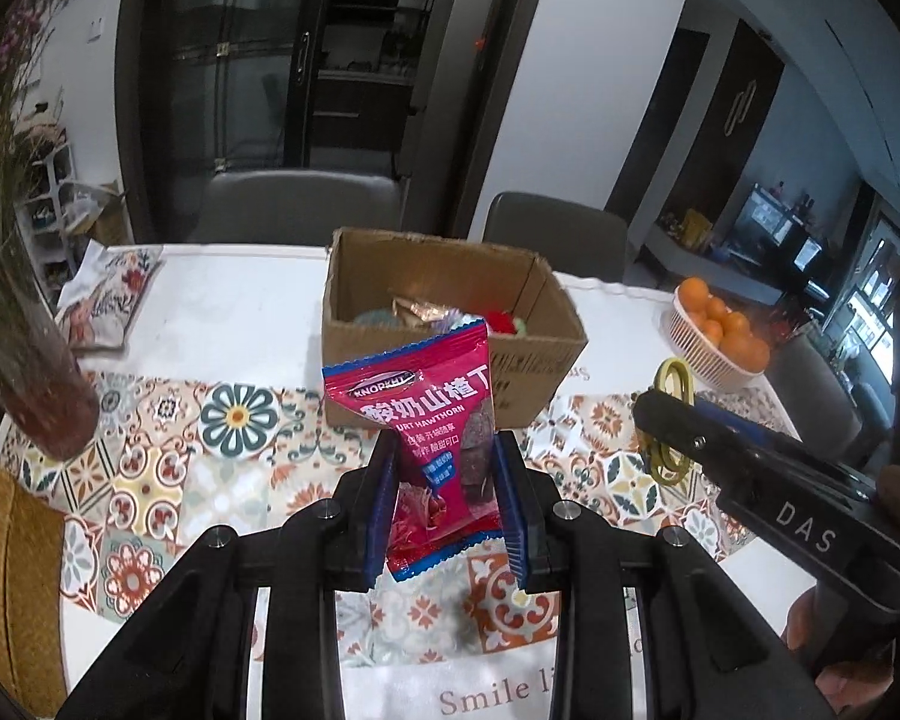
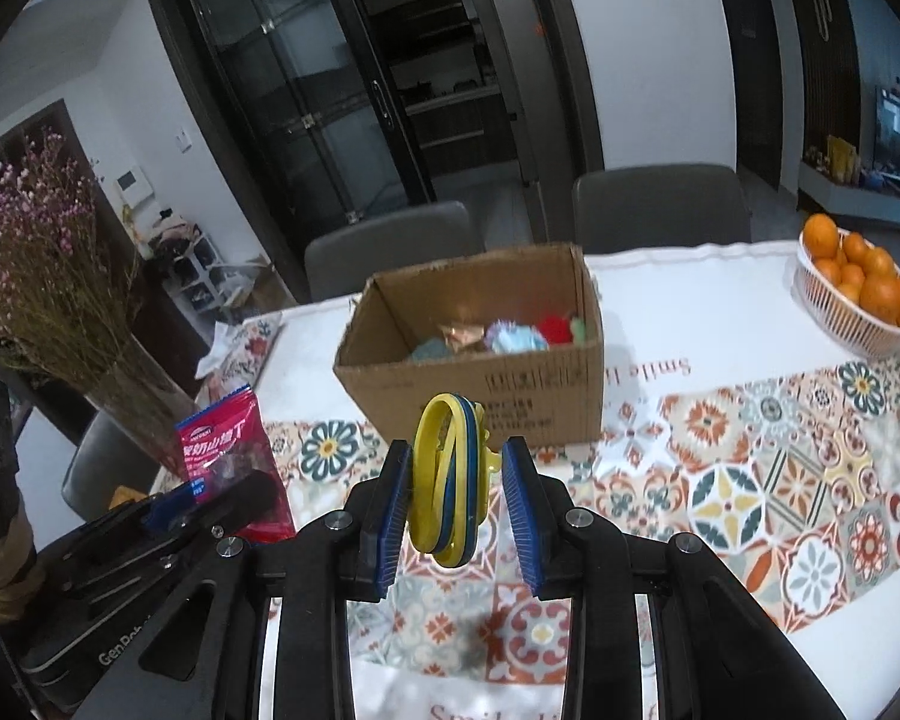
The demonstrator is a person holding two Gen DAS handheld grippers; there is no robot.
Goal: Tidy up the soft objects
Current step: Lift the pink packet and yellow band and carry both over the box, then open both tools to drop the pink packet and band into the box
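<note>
My left gripper [image 1: 447,495] is shut on a red snack packet [image 1: 435,420] and holds it upright above the tablecloth, in front of an open cardboard box [image 1: 450,354]. My right gripper [image 2: 456,495] is shut on a bundle of yellow and blue rings [image 2: 450,474], held above the table before the same box [image 2: 480,372]. The box holds several soft items: a gold wrapper, a blue puff, something red. The right gripper shows at the right of the left wrist view [image 1: 669,420], with the rings [image 1: 672,429]. The packet [image 2: 228,450] and left gripper [image 2: 210,504] show at the left of the right wrist view.
A glass vase of dried flowers [image 2: 90,324] stands at the table's left. A white basket of oranges [image 2: 858,294] sits at the far right. A patterned pouch [image 1: 108,300] lies at the back left. Grey chairs [image 2: 660,210] stand behind the table.
</note>
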